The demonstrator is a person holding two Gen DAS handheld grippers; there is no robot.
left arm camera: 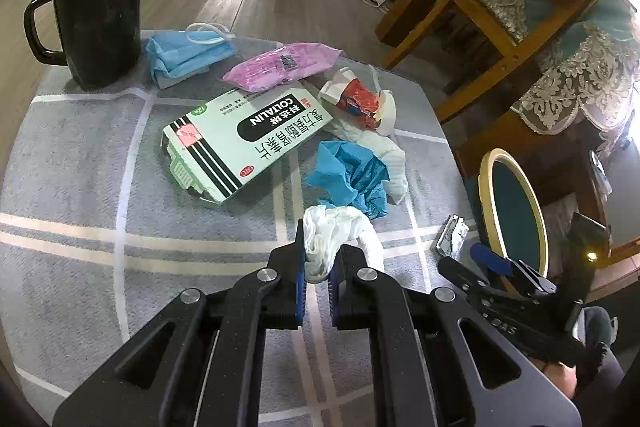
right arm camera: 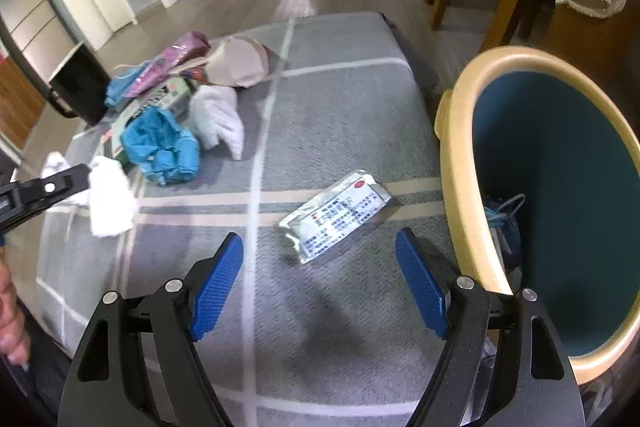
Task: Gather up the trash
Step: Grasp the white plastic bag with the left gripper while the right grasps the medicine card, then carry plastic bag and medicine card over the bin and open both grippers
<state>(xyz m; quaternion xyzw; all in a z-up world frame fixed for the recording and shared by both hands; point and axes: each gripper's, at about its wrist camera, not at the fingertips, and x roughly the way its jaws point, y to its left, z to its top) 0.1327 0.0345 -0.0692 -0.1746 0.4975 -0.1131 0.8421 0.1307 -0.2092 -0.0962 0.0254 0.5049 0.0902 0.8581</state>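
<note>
My left gripper [left arm camera: 318, 259] is shut on a crumpled white tissue [left arm camera: 332, 239], held just above the grey table mat [left arm camera: 80, 187]; the tissue also shows in the right wrist view [right arm camera: 110, 199]. My right gripper [right arm camera: 320, 263] is open and empty, a little short of a silver foil sachet [right arm camera: 340, 215] lying on the mat. Beyond lie a crumpled blue glove [left arm camera: 348, 179], a white-green medicine box [left arm camera: 244, 143], a pink packet [left arm camera: 280, 65], a blue face mask [left arm camera: 184, 53], a crushed red-white paper cup [left arm camera: 360, 99] and another white tissue [right arm camera: 218, 119].
A teal bin with a cream rim [right arm camera: 560, 207] stands off the table's right edge and holds a blue mask. A black mug [left arm camera: 96, 15] stands at the far left. Wooden chairs [left arm camera: 472, 15] with lace covers stand beyond the table on the right.
</note>
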